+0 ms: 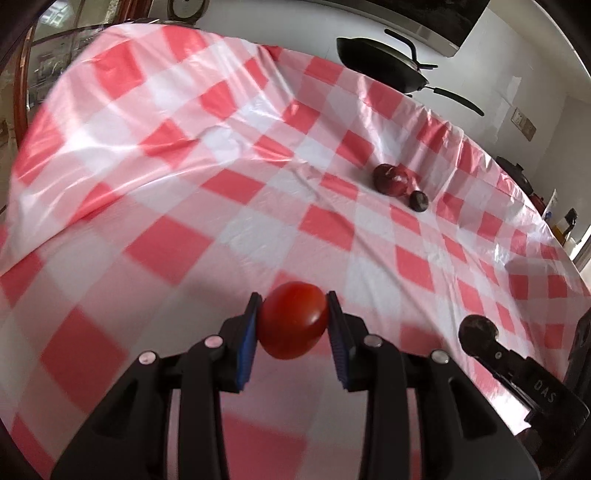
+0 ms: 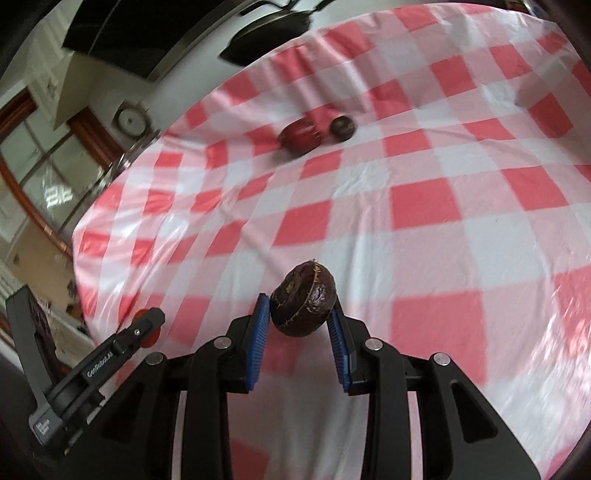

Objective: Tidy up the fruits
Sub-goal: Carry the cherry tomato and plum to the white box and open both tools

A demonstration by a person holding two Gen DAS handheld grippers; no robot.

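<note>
In the left wrist view my left gripper (image 1: 293, 314) is shut on a red cherry tomato (image 1: 291, 319), held above the red-and-white checked tablecloth (image 1: 184, 206). In the right wrist view my right gripper (image 2: 301, 308) is shut on a dark brown water chestnut (image 2: 304, 299), also clear of the cloth. Far across the table lie a dark red fruit (image 1: 393, 179) (image 2: 301, 136) and a small dark brown fruit (image 1: 418, 201) (image 2: 342, 127), close beside each other. The right gripper with its chestnut (image 1: 478, 332) shows at the lower right of the left view. The left gripper (image 2: 146, 325) appears at the lower left of the right view.
A black pan (image 1: 388, 64) (image 2: 273, 33) sits beyond the table's far edge. A glass cabinet with a wooden frame (image 1: 44, 66) stands past the table's left side. The cloth is wrinkled near its middle (image 1: 236, 147).
</note>
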